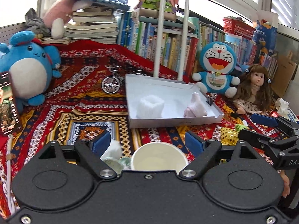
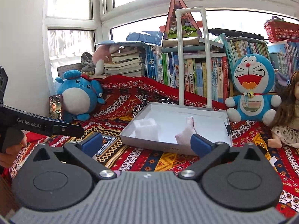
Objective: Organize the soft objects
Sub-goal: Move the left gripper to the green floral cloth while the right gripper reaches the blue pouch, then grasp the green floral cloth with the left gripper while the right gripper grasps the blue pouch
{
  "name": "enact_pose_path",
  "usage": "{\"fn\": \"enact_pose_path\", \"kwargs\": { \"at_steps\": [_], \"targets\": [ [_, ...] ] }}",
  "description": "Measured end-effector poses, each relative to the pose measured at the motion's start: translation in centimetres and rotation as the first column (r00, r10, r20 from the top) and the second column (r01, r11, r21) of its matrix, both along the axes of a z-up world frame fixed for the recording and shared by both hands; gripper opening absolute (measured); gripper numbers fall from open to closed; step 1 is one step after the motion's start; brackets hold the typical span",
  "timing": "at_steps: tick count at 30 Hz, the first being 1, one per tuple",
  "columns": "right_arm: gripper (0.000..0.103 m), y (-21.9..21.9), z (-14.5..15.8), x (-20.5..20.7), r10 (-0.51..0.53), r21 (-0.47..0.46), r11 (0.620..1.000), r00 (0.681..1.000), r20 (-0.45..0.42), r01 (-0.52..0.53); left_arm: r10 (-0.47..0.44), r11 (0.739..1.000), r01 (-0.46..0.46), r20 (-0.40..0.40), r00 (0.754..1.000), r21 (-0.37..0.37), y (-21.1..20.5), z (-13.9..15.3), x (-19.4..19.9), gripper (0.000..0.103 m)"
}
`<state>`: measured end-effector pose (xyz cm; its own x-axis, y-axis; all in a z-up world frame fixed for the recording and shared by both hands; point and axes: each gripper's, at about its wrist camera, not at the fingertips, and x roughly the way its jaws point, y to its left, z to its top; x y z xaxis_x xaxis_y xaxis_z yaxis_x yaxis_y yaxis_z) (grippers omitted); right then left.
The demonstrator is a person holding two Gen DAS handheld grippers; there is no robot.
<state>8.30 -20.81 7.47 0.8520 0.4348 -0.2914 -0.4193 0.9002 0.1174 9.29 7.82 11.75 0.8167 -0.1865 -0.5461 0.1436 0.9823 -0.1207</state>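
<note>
Left gripper (image 1: 147, 142) jaws wide, over one paper cup (image 1: 158, 156) seen only in the left wrist view, right gripper (image 2: 146, 142) jaws wide and empty, one white tray (image 2: 227, 116) mid-cloth holding two soft objects, white foam block (image 2: 145, 127) left, pink pouch (image 2: 186, 130) right.

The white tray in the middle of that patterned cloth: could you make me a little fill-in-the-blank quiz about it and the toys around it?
1. Inside the white tray lie a white foam block and a soft ____ pouch.
2. The miniature ____ stands on the cloth just beyond the tray's far left corner.
3. The long-haired doll sits right beside the smiling ____ cat plush.
4. Between the left tongs stands an empty paper ____.

Missing words: pink; bicycle; blue; cup
</note>
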Motion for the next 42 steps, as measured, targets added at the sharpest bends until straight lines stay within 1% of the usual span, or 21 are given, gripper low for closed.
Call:
{"fn": "enact_pose_path", "kwargs": {
  "at_steps": [4, 10, 17, 20, 22, 28, 31, 33, 35, 38, 40, 42],
  "targets": [
    [0.103, 0.2, -0.8, -0.5, -0.022, -0.015, 1.0, 1.0, 0.003, 0.022, 0.033, 0.999, -0.033, 0.014, 0.999, -0.001, 0.9, -0.8, -1.1, 0.086],
    [0.103, 0.4, -1.8, -0.9, -0.045, -0.04, 0.998, 0.999, 0.0, 0.045, 0.098, 0.995, -0.099, 0.045, 0.994, 0.021, 2.4, -1.9, -3.0, 0.089],
    [0.103, 0.5, -2.9, -1.1, -0.086, -0.069, 0.994, 0.996, -0.003, 0.085, 0.154, 0.988, -0.154, 0.02, 0.988, 0.009, 4.2, -3.4, -4.2, 0.089],
    [0.103, 0.4, -3.4, -1.3, -0.101, -0.072, 0.992, 0.995, -0.006, 0.1, 0.178, 0.984, -0.178, 0.023, 0.984, 0.003, 4.8, -3.9, -4.6, 0.09],
    [0.103, 0.4, -3.7, -1.4, -0.094, -0.076, 0.993, 0.996, -0.008, 0.093, 0.196, 0.981, -0.196, 0.015, 0.98, 0.007, 5.1, -4.2, -4.7, 0.09],
    [0.103, 0.3, -4.2, -2.3, -0.074, -0.078, 0.994, 0.997, 0.004, 0.074, 0.212, 0.977, -0.212, 0.032, 0.977, -0.003, 5.5, -4.2, -5.4, 0.09],
    [0.103, 0.3, -4.3, -2.6, -0.081, -0.084, 0.993, 0.997, 0.008, 0.082, 0.223, 0.974, -0.224, 0.032, 0.974, 0.015, 5.5, -4.5, -5.4, 0.09],
    [0.102, 0.3, -4.5, -2.8, -0.086, -0.089, 0.992, 0.996, 0.008, 0.086, 0.235, 0.971, -0.235, 0.019, 0.972, 0.04, 5.3, -5.0, -5.2, 0.088],
    [0.1, 0.3, -4.7, -3.0, -0.09, -0.1, 0.991, 0.996, 0.007, 0.091, 0.234, 0.971, -0.234, 0.007, 0.972, 0.051, 5.2, -5.5, -5.1, 0.087],
    [0.097, 0.4, -5.0, -3.3, -0.096, -0.122, 0.988, 0.995, 0.006, 0.096, 0.232, 0.972, -0.231, -0.015, 0.973, 0.04, 5.2, -6.2, -5.0, 0.083],
    [0.095, 0.4, -5.3, -3.5, -0.099, -0.135, 0.986, 0.995, 0.002, 0.099, 0.24, 0.97, -0.239, -0.035, 0.97, 0.03, 5.3, -6.7, -4.8, 0.078],
    [0.094, 0.4, -5.5, -3.7, -0.107, -0.143, 0.984, 0.994, -0.004, 0.105, 0.248, 0.969, -0.248, -0.055, 0.967, 0.009, 5.5, -7.2, -4.5, 0.075]
  ]
}}
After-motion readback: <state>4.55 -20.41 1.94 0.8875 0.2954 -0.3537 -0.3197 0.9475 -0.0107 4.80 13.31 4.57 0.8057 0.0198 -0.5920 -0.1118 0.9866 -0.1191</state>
